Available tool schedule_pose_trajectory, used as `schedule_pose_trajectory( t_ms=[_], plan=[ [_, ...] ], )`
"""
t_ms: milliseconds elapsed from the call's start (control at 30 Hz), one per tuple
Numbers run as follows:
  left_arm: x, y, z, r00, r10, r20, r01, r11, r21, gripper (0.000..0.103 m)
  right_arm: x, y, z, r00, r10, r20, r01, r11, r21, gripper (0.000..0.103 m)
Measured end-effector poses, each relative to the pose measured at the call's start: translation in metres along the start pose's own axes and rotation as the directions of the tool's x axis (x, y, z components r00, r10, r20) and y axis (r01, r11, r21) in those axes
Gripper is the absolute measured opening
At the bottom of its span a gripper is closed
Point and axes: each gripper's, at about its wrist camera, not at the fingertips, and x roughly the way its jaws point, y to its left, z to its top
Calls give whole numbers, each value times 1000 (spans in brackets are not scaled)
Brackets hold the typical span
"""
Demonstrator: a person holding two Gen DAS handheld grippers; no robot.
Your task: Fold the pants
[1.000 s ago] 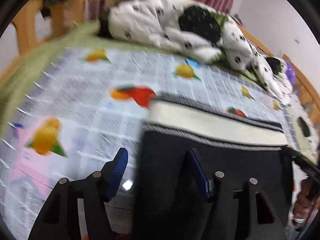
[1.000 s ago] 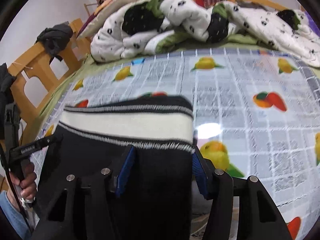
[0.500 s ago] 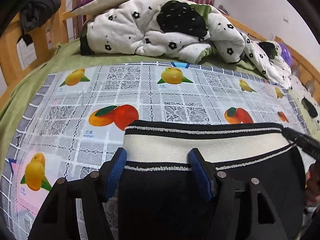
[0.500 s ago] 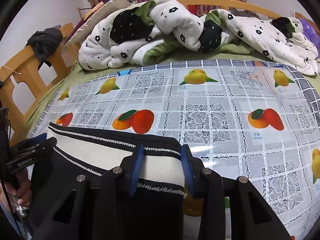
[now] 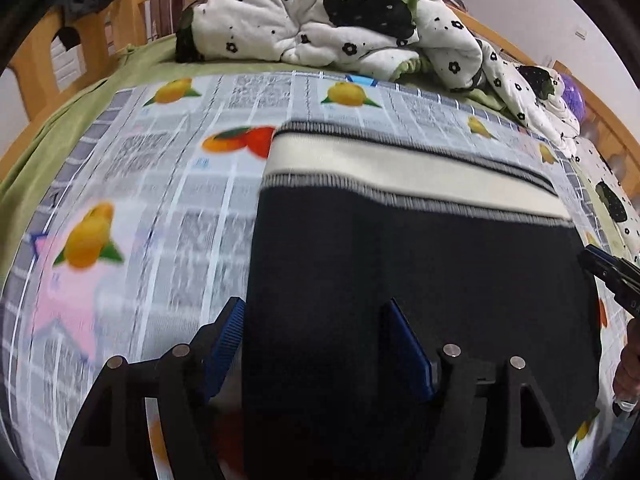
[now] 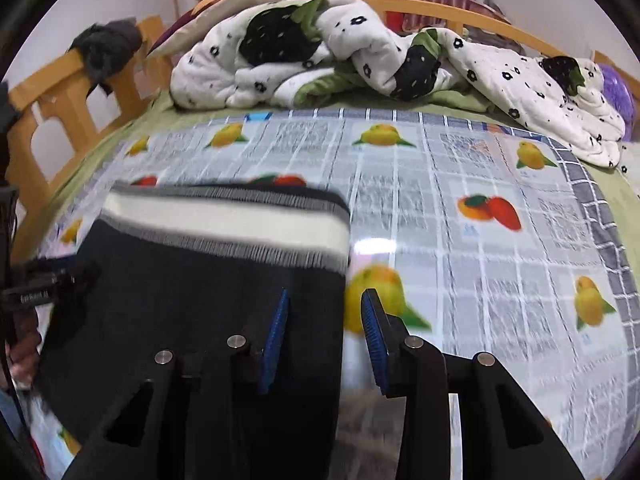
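Note:
Black pants (image 5: 420,264) with a cream waistband (image 5: 400,168) lie flat on a fruit-print cloth (image 5: 168,208) on a bed. My left gripper (image 5: 316,344) straddles their left edge; its jaws are opening, with black cloth between the blue pads (image 5: 228,344) but not pinched. In the right wrist view my right gripper (image 6: 324,336) straddles the right edge of the pants (image 6: 192,288) below the waistband (image 6: 224,216), and a strip of the print cloth shows between that edge and the right pad (image 6: 372,336). Each gripper shows at the rim of the other view: right gripper (image 5: 608,276), left gripper (image 6: 44,284).
A white flowered quilt (image 6: 360,52) is bunched across the far side of the bed. A wooden bed frame (image 6: 64,92) runs along the left with a dark garment (image 6: 108,44) hung on it. The fruit-print cloth (image 6: 480,280) stretches to the right of the pants.
Half a second ago both grippers stood at the waistband; now both sit further back on the black part. The right jaws are narrower than a second ago, the left slightly wider.

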Motion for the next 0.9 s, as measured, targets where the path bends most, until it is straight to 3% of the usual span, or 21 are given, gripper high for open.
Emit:
schedule_pose_trajectory(
  t_ms=[267, 400, 467, 600, 733, 833, 900],
  plan=[
    [-52, -13, -64, 1000, -29, -2, 29, 998, 53, 74, -36, 13, -47, 1000, 13, -24, -12, 999, 46, 37],
    [-78, -22, -97, 1000, -27, 5, 26, 992, 124, 76, -49, 19, -70, 999, 12, -52, -9, 999, 52, 37],
    [-87, -22, -112, 1000, 6, 12, -8, 989, 144, 77, -56, 23, -79, 998, 14, -57, -11, 998, 59, 37],
    [-76, -6, -141, 989, 120, -89, -109, 988, 113, 78, -68, 33, -91, 999, 30, -45, -28, 999, 25, 37],
    [-89, 3, -150, 991, 133, -35, -128, 986, 111, 78, -76, 39, -93, 1000, 7, -12, -7, 999, -37, 37],
    [-88, 1, -152, 978, 207, 4, -205, 966, 158, 77, -80, 32, -94, 1000, 22, -8, -22, 1000, -1, 37],
    [-86, -3, -150, 976, 216, 11, -214, 959, 184, 74, -81, 29, -95, 999, 32, -6, -32, 999, 24, 37]
  ],
)
